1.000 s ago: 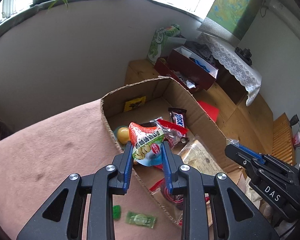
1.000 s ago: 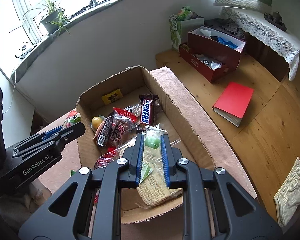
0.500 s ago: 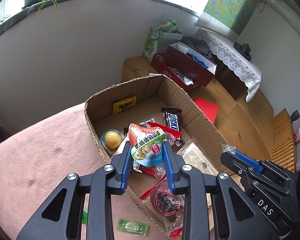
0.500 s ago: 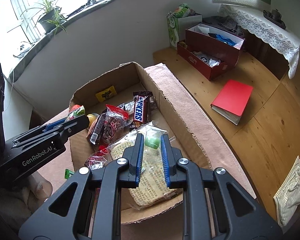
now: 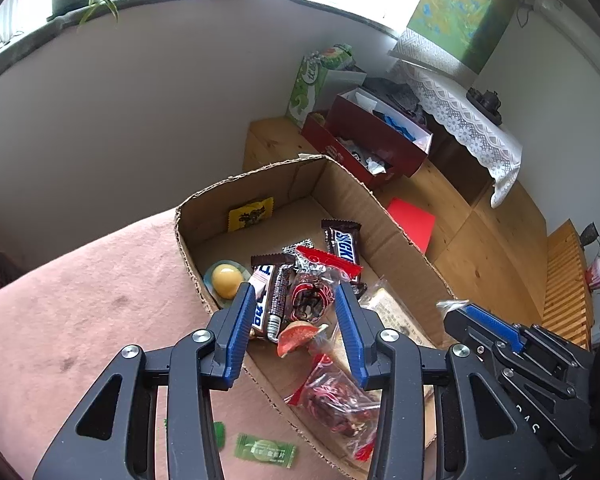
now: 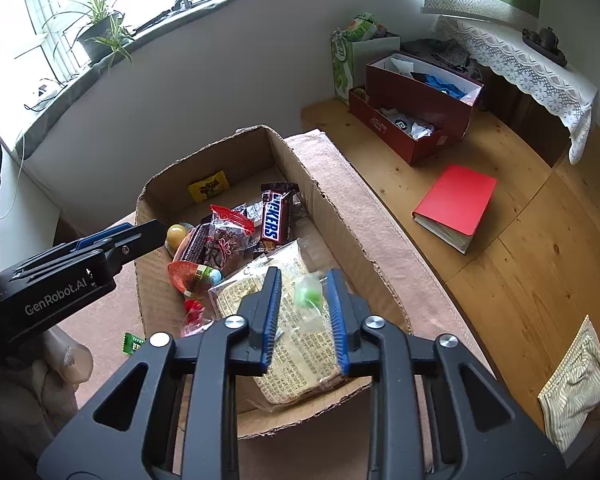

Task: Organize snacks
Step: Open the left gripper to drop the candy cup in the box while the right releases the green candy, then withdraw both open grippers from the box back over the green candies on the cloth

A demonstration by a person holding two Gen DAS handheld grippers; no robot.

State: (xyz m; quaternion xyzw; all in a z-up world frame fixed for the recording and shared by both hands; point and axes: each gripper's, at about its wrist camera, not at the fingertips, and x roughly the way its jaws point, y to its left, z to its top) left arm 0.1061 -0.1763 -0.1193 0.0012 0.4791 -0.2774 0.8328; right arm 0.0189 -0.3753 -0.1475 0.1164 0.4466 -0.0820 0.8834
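Now both grippers (image 5: 296,332) (image 6: 304,312) have just been opening, released; the candy (image 6: 308,298) might bounce outside the box (image 6: 340,216).

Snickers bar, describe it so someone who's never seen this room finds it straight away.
Look in the open cardboard box on the pink cloth. The Snickers bar lies near the middle of the snack pile, toward the box's right wall. It's the only brown wrapper with big white-and-blue lettering.

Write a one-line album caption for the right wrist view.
Open right gripper releasing a small green wrapped candy into a brown cardboard box of snacks.
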